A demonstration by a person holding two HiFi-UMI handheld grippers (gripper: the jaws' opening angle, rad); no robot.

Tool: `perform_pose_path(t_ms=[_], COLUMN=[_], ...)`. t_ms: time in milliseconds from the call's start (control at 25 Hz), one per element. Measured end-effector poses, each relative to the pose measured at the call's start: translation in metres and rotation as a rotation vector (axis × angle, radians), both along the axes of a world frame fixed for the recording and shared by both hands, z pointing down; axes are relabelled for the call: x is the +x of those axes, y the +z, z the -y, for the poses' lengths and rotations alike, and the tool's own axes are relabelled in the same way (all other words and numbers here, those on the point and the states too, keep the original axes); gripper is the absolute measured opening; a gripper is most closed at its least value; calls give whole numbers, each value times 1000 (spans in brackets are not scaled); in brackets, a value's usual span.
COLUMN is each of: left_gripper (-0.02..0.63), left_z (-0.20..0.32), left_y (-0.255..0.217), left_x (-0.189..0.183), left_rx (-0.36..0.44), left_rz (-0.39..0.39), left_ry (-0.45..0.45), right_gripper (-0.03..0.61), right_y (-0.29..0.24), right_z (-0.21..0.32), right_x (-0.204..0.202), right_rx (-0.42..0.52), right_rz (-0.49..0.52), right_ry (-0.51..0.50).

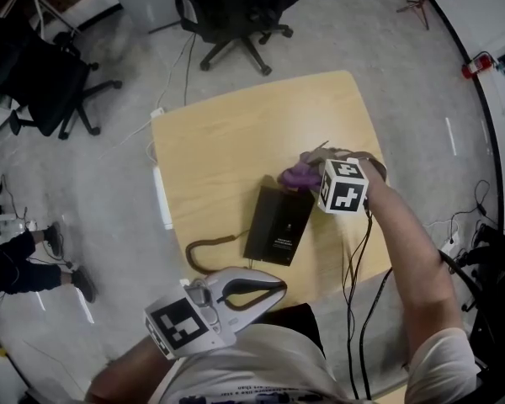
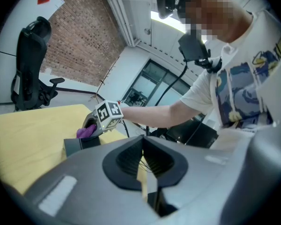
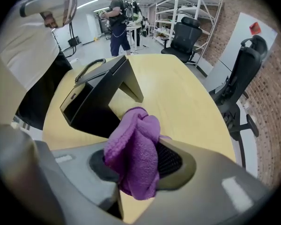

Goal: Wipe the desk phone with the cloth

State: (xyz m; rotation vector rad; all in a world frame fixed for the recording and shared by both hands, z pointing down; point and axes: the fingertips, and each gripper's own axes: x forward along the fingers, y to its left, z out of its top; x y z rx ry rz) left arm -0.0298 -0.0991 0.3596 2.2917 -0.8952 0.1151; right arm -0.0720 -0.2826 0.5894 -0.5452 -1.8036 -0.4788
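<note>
Head view: black desk phone point(image 1: 278, 224) lies on the wooden table point(image 1: 227, 133), near its front edge. A brown cord point(image 1: 204, 251) curls off the phone's left side. Right gripper point(image 1: 311, 175) points steeply down over the phone's far end, its jaws clamped on the bunched purple cloth point(image 3: 133, 146), which bulges out past the pads. Cloth sits right at the phone's far edge; contact cannot be confirmed. Left gripper point(image 2: 143, 170) is by the person's torso at the table's near edge, apart from the phone, jaws pressed fully together with nothing between them. Office chairs point(image 1: 236, 15) stand beyond the table.
</note>
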Motion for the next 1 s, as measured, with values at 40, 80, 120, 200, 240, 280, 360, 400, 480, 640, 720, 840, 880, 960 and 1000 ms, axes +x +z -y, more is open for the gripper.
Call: perform_pose_path(t_ms=[40,80,120,200,240,280,360,400,480,640,720,840,880,960,1000], left_gripper=[3,3,3,3,3,3,3,3,3,3,3,3,3,3,3], left_z=[0,0,-1,-2,-2,-1,0,0,-1,-3,-3,-4,-4,-4,-4], left_y=[0,0,1,2,3,2,1,2,3,5,5,6,6,7,7], left_x=[0,-1,-1,-1,-1,-1,-1,-2,-2,-6,-8,-9,-9,-10,-11], left_rx=[2,3,3,1,0,0,1,1,1,-3,-9,-15,-16,-19,-19], left_rz=[0,1,1,2,1,1,1,1,5,8,5,3,2,3,4], left_ry=[2,4,6,8,9,9,8,7,6,-2,-13,-25,-29,-34,-36], right_gripper=[148,149,149,148,149,148,148,149,148,148,148,149,148,149,148], right_y=[-5,-13,-22,-42,-52,-60,-70,-71,-68,-56,-48,-36,-32,-25,-22], right_z=[2,3,2,-3,-7,-12,-22,-27,-37,-41,-39,-36,-35,-34,-34], right_x=[-1,-5,-9,-17,-21,-25,-33,-37,-43,-49,-50,-53,-53,-54,-54], right_rx=[-2,-11,-26,-66,-86,-106,-144,-160,-185,-200,-189,-173,-167,-149,-139], right_rz=[16,41,70,125,145,160,181,186,186,160,140,110,101,84,76], right_ry=[10,24,37,45,40,30,4,-10,-34,-54,-66,-89,-98,-115,-123])
